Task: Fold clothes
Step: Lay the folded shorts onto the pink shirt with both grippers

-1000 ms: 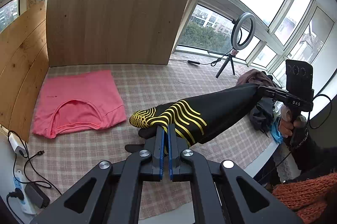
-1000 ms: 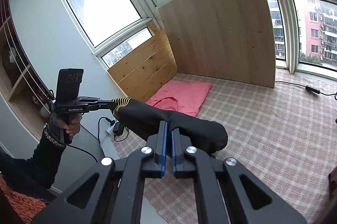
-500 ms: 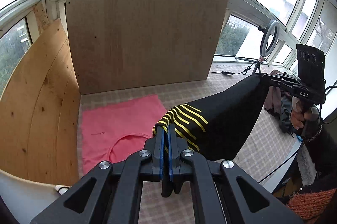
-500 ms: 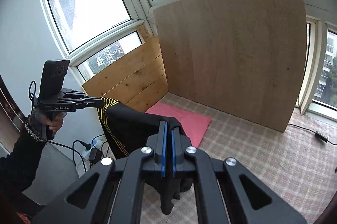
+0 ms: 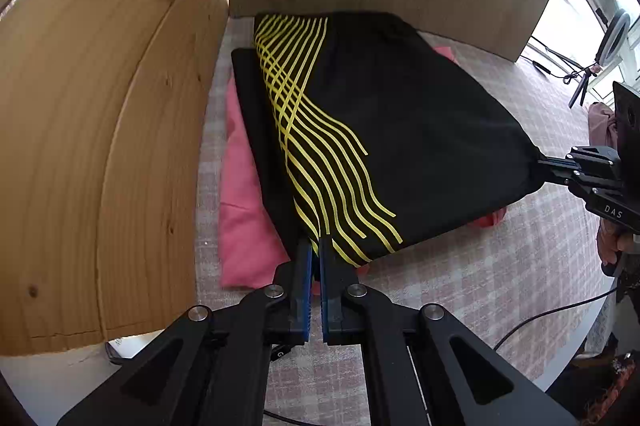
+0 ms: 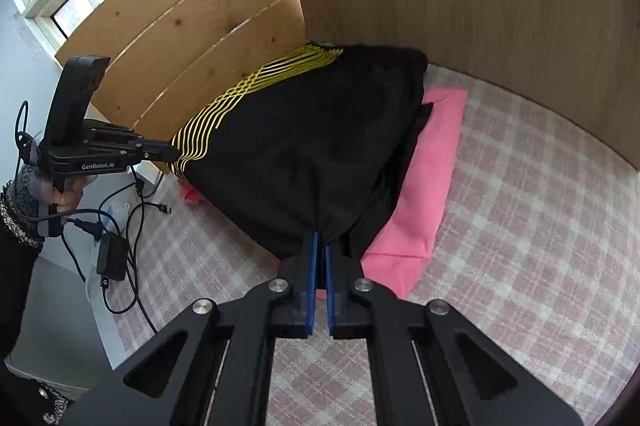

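Observation:
A folded black garment (image 5: 400, 130) with yellow wavy stripes lies stretched over a folded pink shirt (image 5: 244, 202) in the table's far left corner. My left gripper (image 5: 315, 246) is shut on the black garment's near striped corner. My right gripper (image 6: 321, 240) is shut on the opposite near corner of the black garment (image 6: 304, 146), and it also shows in the left wrist view (image 5: 540, 162). The left gripper (image 6: 168, 148) appears at the left of the right wrist view. The pink shirt (image 6: 428, 186) sticks out from beneath on the right.
Wooden boards (image 5: 104, 130) wall the corner at the left and back. The checked tablecloth (image 6: 520, 226) covers the table. Cables and a power adapter (image 6: 110, 262) lie by the left edge. A ring light on a tripod (image 5: 608, 34) and a clothes pile (image 5: 600, 122) stand at the right.
Both grippers came forward and down, carrying the black garment from mid-air onto the pink shirt in the corner. Both stayed shut on it.

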`<state>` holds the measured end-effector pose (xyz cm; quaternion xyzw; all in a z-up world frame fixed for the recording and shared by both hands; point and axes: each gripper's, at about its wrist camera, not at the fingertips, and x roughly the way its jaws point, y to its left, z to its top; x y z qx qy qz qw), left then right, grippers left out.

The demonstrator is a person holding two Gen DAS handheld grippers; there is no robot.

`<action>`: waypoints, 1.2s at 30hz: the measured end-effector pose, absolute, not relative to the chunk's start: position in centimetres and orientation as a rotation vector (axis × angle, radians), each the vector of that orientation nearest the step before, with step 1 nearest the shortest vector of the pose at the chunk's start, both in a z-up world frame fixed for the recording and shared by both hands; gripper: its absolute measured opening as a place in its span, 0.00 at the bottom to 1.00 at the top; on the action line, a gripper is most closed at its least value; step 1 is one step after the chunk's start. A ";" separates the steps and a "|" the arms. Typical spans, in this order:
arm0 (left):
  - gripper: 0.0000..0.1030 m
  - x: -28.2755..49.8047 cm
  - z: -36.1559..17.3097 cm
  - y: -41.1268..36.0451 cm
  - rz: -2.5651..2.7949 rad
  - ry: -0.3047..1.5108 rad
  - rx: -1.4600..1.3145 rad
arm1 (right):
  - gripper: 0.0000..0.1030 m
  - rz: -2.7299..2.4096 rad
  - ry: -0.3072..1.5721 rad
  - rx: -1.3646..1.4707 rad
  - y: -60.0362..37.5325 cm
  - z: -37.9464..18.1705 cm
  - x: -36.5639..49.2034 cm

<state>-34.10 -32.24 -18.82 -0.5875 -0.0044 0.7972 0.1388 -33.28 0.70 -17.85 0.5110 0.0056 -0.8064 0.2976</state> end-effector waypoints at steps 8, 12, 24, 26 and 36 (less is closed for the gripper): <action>0.03 -33.9 -20.1 -32.3 2.287 0.003 -1.723 | 0.04 -2.111 0.078 1.387 -0.1 -18.6 -32.9; 0.03 -33.7 -20.4 -31.8 2.288 0.076 -1.729 | 0.04 -2.085 0.122 1.409 -0.6 -19.1 -33.2; 0.06 -32.7 -19.7 -32.3 2.294 0.010 -1.728 | 0.20 -1.997 0.017 1.447 0.4 -18.2 -34.4; 0.16 -32.6 -19.2 -32.2 2.300 -0.006 -1.716 | 0.31 -1.999 -0.060 1.432 1.3 -17.6 -35.2; 0.25 -35.7 -21.4 -31.0 2.300 0.092 -1.802 | 0.37 -1.946 -0.153 1.549 0.5 -19.3 -38.7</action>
